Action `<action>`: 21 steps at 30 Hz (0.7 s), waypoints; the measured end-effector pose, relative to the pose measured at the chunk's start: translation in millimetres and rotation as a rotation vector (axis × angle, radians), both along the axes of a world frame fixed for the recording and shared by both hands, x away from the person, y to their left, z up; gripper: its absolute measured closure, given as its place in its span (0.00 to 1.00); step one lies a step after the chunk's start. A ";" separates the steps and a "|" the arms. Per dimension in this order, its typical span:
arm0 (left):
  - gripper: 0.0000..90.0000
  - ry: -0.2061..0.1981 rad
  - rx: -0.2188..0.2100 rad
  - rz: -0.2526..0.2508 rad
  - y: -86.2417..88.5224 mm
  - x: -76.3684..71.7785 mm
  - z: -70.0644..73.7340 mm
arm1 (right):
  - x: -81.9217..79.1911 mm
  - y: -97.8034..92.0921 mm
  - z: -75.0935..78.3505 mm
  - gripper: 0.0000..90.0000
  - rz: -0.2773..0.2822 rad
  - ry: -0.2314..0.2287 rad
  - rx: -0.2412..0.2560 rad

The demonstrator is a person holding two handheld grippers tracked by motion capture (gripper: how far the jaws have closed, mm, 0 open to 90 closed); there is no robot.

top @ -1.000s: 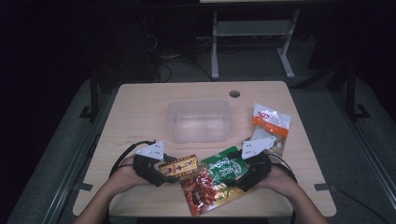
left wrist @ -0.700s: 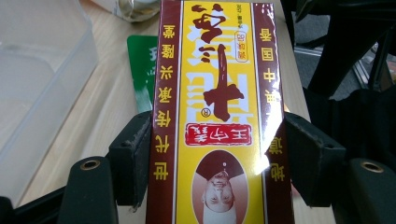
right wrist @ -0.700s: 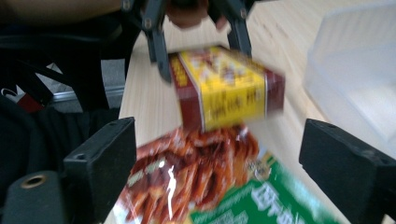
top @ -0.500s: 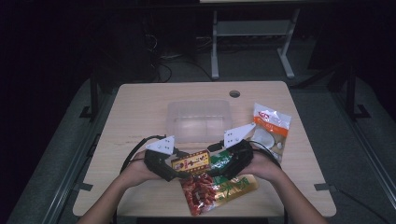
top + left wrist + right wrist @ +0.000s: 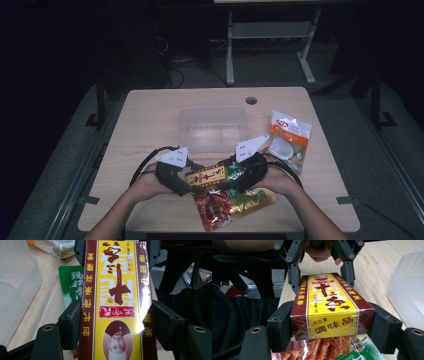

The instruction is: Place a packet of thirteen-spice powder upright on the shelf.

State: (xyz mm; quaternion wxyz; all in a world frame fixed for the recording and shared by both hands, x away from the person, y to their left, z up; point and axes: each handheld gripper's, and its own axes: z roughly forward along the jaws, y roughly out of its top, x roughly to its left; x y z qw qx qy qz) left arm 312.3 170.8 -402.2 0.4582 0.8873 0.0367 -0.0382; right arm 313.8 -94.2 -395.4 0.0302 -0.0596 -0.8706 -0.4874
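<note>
A: High view first. Shows the spice box [image 5: 206, 176] gripped at both short ends: left tool [image 5: 187, 184] clenched on one, right tool [image 5: 231, 176] clenched on the other

B: Differs from a second ago, then? Had only the left tool on it, with the right tool off to the side near the green packet [image 5: 236, 172]

A: Yes. Has swung the right tool in and closed it on the free end. Keeps the box roughly in place, near the front of the desk [image 5: 145, 120], just ahead of the two hands

B: Resting or lifted?

A: Looks lifted, judging by the right gripper view: hangs above the red snack packet [image 5: 212, 211] and the gold-and-green one [image 5: 252, 200], apart from both

B: Means what for the job?

A: Probably a steadier two-ended hold, ready for a carry forward into the clear container [image 5: 186, 142]. Not yet begun, though

B: Anything around worth minding?

A: Lies close under the right tool, that green packet. Could snag on a low move. Sits well off to the right beside the container, the white pouch [image 5: 287, 137], so no trouble there

B: And in the way?

A: Mainly the container's near wall, straight ahead of the box. Needs a rise over the rim before lowering. Seems bare inside, so room enough. Worth watching the black cables looping behind each tool too
</note>
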 end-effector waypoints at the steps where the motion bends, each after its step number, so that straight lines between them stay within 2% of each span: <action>1: 0.35 0.002 -0.003 -0.001 0.0 -0.1 -0.8 | 0.1 -0.3 -0.1 0.32 0.003 -0.002 -0.002; 8: 0.35 0.021 -0.011 -0.012 -0.3 -0.4 -5.2 | -1.7 -0.9 2.1 0.35 0.019 -0.026 -0.006; 9: 0.34 0.021 -0.008 -0.009 -0.5 -0.9 -5.5 | -2.8 -0.7 2.5 0.35 0.017 -0.016 -0.005; 12: 0.30 -0.002 0.001 0.029 1.3 -2.6 -4.4 | -3.4 -1.1 3.2 0.36 0.008 -0.024 -0.020; 15: 0.23 -0.021 0.004 0.072 10.8 -1.7 -0.1 | -3.0 -3.7 3.7 0.36 -0.010 -0.022 -0.025; 16: 0.21 -0.021 0.000 0.087 14.9 -1.6 1.3 | -3.3 -4.9 4.3 0.36 -0.021 -0.009 -0.019; 17: 0.20 -0.019 -0.008 0.100 18.1 -1.8 2.0 | -1.8 -6.7 4.7 0.36 -0.024 -0.027 -0.024; 19: 0.19 -0.010 -0.012 0.130 27.3 -2.3 3.3 | -2.1 -8.4 5.9 0.36 -0.047 -0.016 -0.021; 21: 0.19 -0.011 -0.008 0.153 33.7 -3.5 2.5 | -0.8 -10.3 6.1 0.36 -0.057 -0.026 -0.025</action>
